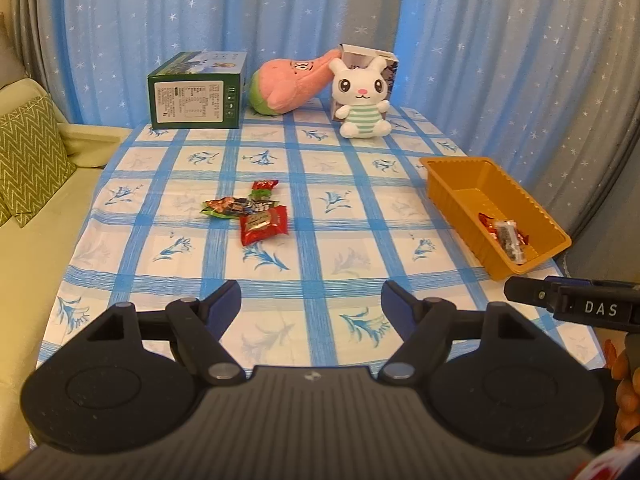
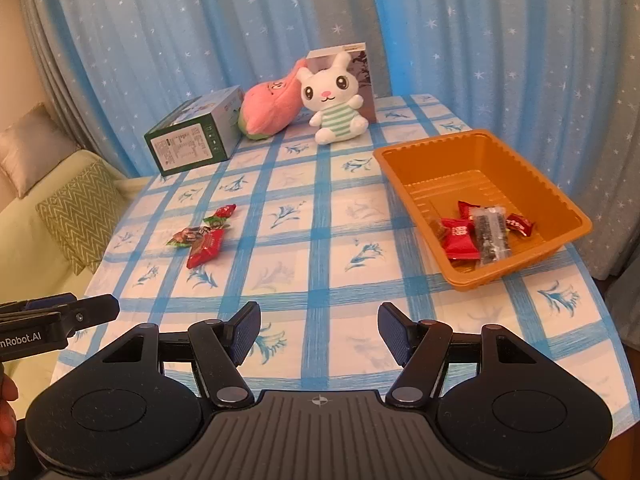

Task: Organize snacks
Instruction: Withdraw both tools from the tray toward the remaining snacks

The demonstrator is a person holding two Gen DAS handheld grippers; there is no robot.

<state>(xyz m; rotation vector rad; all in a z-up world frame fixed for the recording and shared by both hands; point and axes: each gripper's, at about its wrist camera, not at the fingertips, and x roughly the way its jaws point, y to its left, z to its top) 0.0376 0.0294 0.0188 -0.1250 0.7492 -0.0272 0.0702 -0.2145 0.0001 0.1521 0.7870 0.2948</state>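
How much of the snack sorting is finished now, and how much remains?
Done: the orange tray already holds some wrapped snacks, among them a red packet and a dark clear packet. In hand: nothing; the left tool and right tool are both open and empty, above the near table edge. Left: a small pile of snacks lies on the tablecloth, apart from the tray.

Blue-checked tablecloth (image 1: 304,184) (flower motifs), orange tray (image 2: 472,160), star-dotted blue curtain (image 1: 480,40), green box (image 1: 192,96).
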